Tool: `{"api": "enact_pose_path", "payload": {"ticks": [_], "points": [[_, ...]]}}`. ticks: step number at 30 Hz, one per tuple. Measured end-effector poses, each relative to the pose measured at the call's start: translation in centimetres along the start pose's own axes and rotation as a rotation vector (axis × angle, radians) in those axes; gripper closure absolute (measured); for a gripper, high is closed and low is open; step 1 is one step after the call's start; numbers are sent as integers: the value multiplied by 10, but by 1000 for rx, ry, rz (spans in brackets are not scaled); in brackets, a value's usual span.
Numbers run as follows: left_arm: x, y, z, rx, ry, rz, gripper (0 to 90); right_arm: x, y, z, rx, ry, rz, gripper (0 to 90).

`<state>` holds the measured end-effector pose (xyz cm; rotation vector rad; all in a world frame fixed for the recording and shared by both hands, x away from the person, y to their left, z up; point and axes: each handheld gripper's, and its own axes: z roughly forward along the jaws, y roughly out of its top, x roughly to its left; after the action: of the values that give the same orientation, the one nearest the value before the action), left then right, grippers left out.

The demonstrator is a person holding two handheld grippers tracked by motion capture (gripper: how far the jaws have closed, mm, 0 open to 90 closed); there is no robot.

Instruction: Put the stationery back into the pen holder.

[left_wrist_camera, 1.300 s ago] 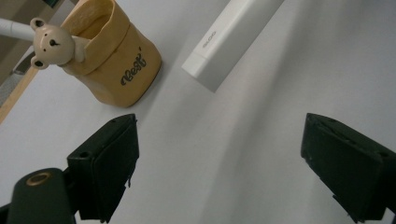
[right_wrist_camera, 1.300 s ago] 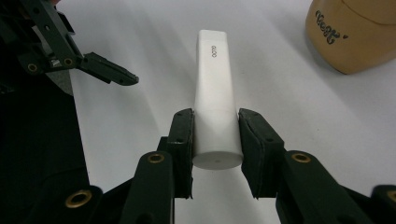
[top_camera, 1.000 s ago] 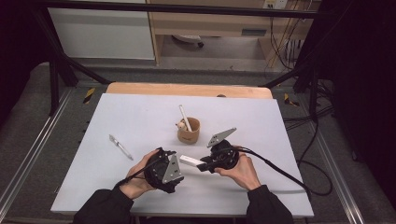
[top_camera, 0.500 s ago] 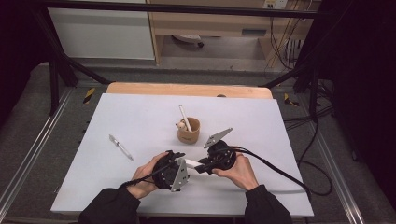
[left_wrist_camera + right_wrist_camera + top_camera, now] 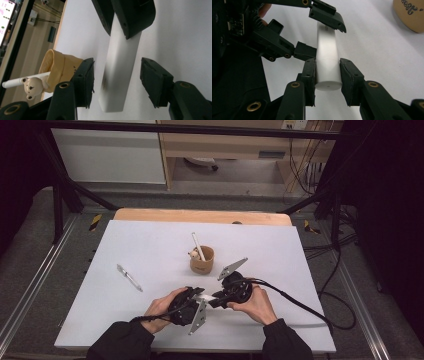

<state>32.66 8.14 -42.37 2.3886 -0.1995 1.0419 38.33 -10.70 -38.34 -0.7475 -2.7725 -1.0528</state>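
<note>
White cylinder: white cylinder (image 5: pixel 327 58) held level just above the table, between the two grippers, near the front edge; in the high view only a short white stretch (image 5: pixel 205 297) shows.
Right gripper: right gripper (image 5: pixel 327 75) has its pads pressed on both sides of the cylinder's near end; that gripper view shows the flat round end face.
Left gripper: left gripper (image 5: pixel 116 81) has its jaws wide apart on either side of the cylinder's other end, with a gap at each side; its own view shows this clearly.
Wooden cup: tan wooden cup (image 5: pixel 201 260) stands just beyond the grippers; the left gripper view shows a bear-headed pen (image 5: pixel 30 85) leaning out of it.
Loose pen: pen (image 5: pixel 129 278) lies well to the left, seen from above.
Table: white table (image 5: pixel 150 245) with a wooden far edge.
</note>
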Motion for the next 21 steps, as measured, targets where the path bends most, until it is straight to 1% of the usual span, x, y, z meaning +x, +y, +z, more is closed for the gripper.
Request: {"api": "enact_pose_path", "payload": {"ticks": [5,6,7,12,16,21], "points": [[-4,4,2,-6,17,39,522,0,0,1,7,7,9,672],[-4,5,2,-1,22,54,534,1,0,1,7,8,9,671],[-5,5,2,-7,23,53,554,1,0,1,7,9,8,672],[-7,9,3,-6,39,81,621,1,0,0,11,11,12,671],[-9,12,2,-9,48,105,662,1,0,-1,14,15,26,671],[-11,12,2,-6,58,129,676,1,0,-1,15,22,31,671]]}}
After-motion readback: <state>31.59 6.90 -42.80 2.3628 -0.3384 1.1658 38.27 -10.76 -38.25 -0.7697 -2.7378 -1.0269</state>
